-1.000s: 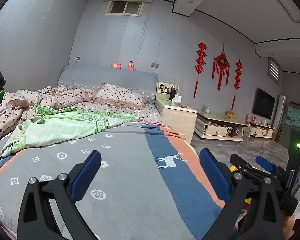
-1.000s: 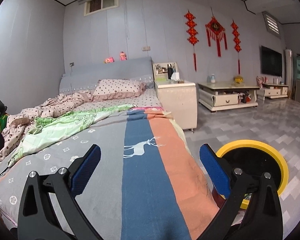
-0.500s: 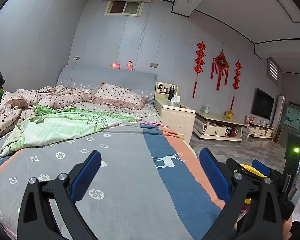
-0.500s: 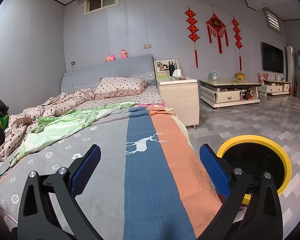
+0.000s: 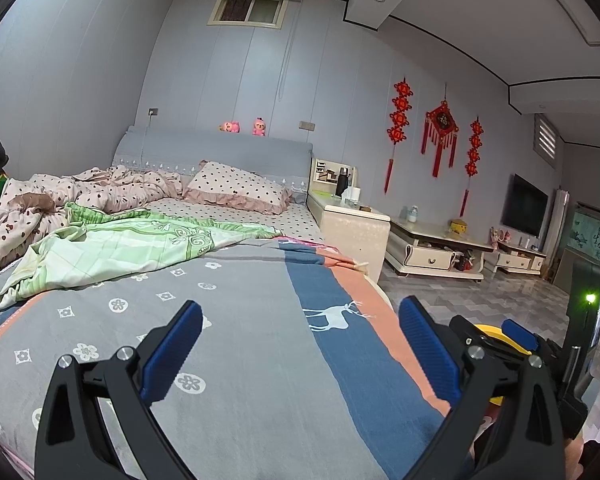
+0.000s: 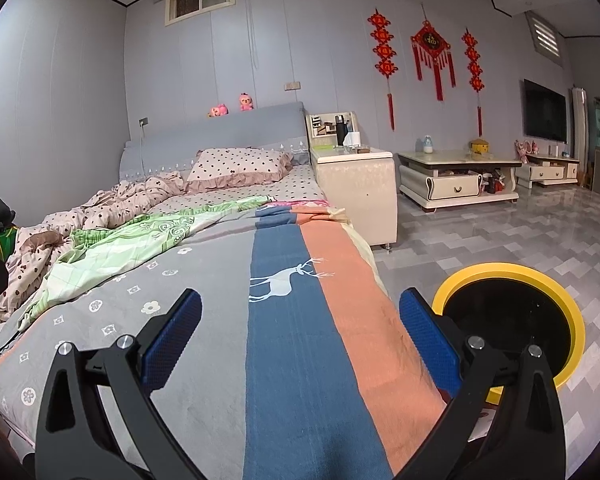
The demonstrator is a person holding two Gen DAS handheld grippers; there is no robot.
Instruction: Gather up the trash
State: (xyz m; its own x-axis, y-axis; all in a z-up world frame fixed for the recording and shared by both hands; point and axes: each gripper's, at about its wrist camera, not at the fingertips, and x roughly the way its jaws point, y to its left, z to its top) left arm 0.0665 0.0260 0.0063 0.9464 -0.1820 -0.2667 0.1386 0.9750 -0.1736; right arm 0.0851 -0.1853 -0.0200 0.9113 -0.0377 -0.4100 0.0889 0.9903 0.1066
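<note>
Flanking bed (image 6: pixel 292 320): yellow-rimmed bin (image 6: pixel 572 304)

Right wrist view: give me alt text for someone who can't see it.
The open, empty right gripper hovers over a bed's striped blanket with a white deer print. A yellow-rimmed black bin stands on the tiled floor at right; a nightstand is beyond.
</note>
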